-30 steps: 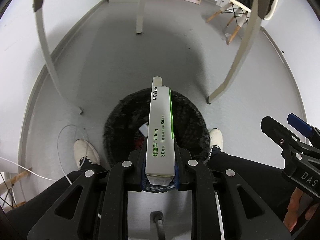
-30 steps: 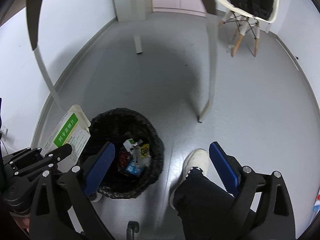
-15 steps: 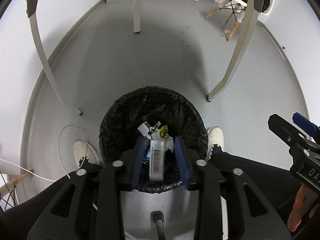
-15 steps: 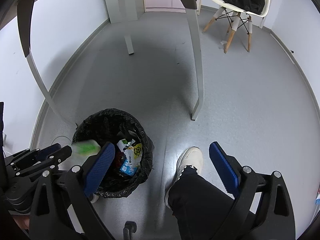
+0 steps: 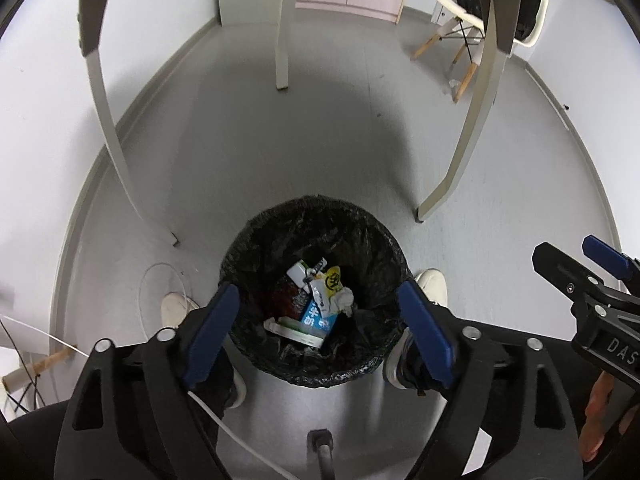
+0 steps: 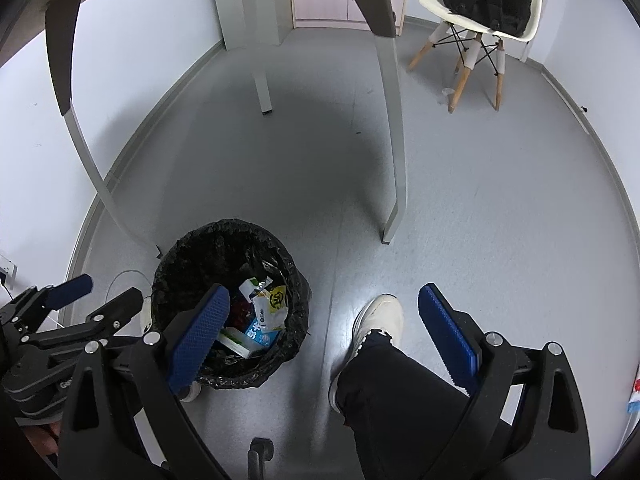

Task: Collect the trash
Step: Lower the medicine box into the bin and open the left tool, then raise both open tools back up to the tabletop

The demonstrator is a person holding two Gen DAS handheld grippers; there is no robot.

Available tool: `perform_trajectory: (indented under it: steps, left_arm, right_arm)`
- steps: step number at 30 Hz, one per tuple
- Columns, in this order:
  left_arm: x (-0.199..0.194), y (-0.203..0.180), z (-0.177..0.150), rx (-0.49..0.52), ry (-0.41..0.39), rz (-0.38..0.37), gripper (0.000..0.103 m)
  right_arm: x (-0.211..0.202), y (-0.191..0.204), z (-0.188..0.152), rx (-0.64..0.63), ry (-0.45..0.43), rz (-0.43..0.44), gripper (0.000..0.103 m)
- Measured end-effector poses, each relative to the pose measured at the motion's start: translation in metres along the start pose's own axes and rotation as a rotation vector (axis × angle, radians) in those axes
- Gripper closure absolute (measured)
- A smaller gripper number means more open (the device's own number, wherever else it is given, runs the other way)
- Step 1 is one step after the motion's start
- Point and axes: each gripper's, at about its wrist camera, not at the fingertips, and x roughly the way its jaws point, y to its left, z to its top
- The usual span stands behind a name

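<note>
While the left gripper (image 5: pixel 316 320) opens its empty jaws above the bin (image 5: pixel 360 216), right gripper (image 6: pixel 324 328) released; risk: snagging the liner on descent

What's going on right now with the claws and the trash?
Left gripper opening, empty, above bin. Right gripper open, empty. White-green box lies in bin. Nothing in the way.

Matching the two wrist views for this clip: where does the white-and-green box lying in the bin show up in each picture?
Left wrist: the box lies low in the bin, bottom centre, between the tongs' blue pads.
Right wrist: the box is lower left, just right of the near blue pad, inside the bin.
Shared landmark: the blue packet touching the box.
</note>
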Motion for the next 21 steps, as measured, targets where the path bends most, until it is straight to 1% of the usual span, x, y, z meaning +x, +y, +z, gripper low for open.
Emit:
perform_trajectory:
  steps: [4, 6, 8, 21]
  left_arm:
    - [-0.017, 0.003, 0.001, -0.003, -0.029, -0.010, 0.013]
    - [-0.026, 0.003, 0.000, -0.002, -0.050, -0.004, 0.008]
    - [-0.035, 0.004, 0.000, -0.002, -0.070, 0.003, 0.006]
    - [-0.097, 0.007, -0.005, -0.016, -0.148, 0.001, 0.006]
  right_arm:
    - [-0.010, -0.002, 0.000, 0.012, -0.013, 0.000, 0.011]
    - [-0.017, -0.001, 0.000, 0.015, -0.024, 0.000, 0.010]
    - [-0.023, -0.001, 0.001, 0.018, -0.034, 0.001, 0.009]
    - [-0.077, 0.000, 0.001, 0.014, -0.105, -0.005, 0.008]
